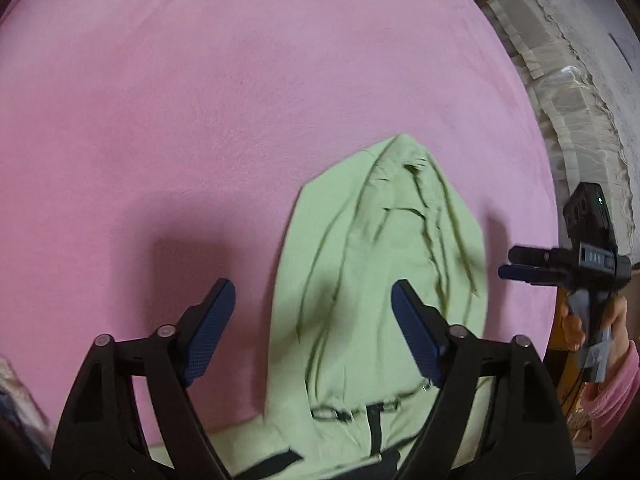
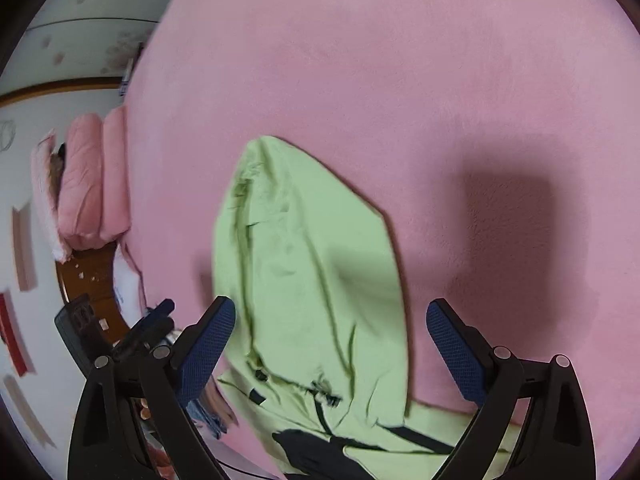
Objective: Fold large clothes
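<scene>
**Light green garment lies loose on the pink bed, both grippers empty above it**

The green garment (image 1: pixel 372 280) lies spread on the pink bed cover (image 1: pixel 200 100), narrowing to a rounded end at the far side, with its near part running out of view under the cameras. Black straps, a small buckle and a dark drawstring cross it near the bottom edge of both views.

The left gripper (image 1: pixel 312 320) hangs over the near part of the cloth with its jaws spread and nothing between them. The right gripper (image 2: pixel 332 336) also has its jaws spread and holds nothing; its right finger is over bare cover, its left over the garment's edge.

Judged from the soft creases and the way it drapes flat, the fabric is thin, light and limp, so it will sag and trail from any single pinch and may slide on the plush cover. It looks neither fragile nor heavy. Best hold is likely 2 pinches on the hem or side edges, 1 per gripper, well apart, so the panel lifts as a sheet. The straps and buckle could snag or swing, so grasp cloth rather than hardware
</scene>
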Motion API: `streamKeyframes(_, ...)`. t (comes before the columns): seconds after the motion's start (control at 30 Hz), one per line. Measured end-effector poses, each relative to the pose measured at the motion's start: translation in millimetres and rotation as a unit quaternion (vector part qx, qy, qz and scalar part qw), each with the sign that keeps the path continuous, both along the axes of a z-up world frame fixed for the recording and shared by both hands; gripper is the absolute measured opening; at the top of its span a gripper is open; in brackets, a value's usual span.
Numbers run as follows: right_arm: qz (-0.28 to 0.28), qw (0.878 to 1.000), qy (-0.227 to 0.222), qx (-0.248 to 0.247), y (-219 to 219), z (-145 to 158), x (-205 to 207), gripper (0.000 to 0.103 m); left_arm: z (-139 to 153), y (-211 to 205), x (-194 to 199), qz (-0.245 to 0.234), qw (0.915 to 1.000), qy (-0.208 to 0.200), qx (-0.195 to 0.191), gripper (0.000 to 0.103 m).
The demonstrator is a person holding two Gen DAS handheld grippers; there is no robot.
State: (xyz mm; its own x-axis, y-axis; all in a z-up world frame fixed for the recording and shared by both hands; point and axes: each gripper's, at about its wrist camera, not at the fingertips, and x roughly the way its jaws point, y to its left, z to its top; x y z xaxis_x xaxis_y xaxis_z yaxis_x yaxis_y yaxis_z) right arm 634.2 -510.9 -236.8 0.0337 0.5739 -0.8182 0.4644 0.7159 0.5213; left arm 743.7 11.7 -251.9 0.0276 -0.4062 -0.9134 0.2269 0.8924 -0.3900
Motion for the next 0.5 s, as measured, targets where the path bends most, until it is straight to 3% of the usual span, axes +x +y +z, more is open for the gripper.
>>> streamKeyframes(0.13, 0.038, 0.999, -0.025, -0.006, -1, -14, 23, 0.076, -42, -7, 13, 0.004, 0.9982, 0.028, -0.053, 0.070)
streamKeyframes(0.2, 0.035, 0.998, -0.049, -0.002, -6, -17, 32, 0.059, -57, -13, 20, 0.003, 0.9968, 0.036, -0.071, 0.069)
streamKeyframes(0.27, 0.027, 0.997, -0.067, 0.009, -12, -21, 43, 0.045, -63, -20, 23, -0.007, 0.9972, 0.022, -0.071, 0.069)
streamKeyframes(0.4, 0.016, 0.994, -0.105, 0.017, -16, -22, 57, 0.030, -67, -35, 27, -0.026, 0.9958, 0.004, -0.088, 0.068)
streamKeyframes(0.5, 0.007, 0.990, -0.138, 0.022, -15, -18, 63, 0.009, -78, -47, 10, -0.031, 0.9947, -0.005, -0.098, 0.021)
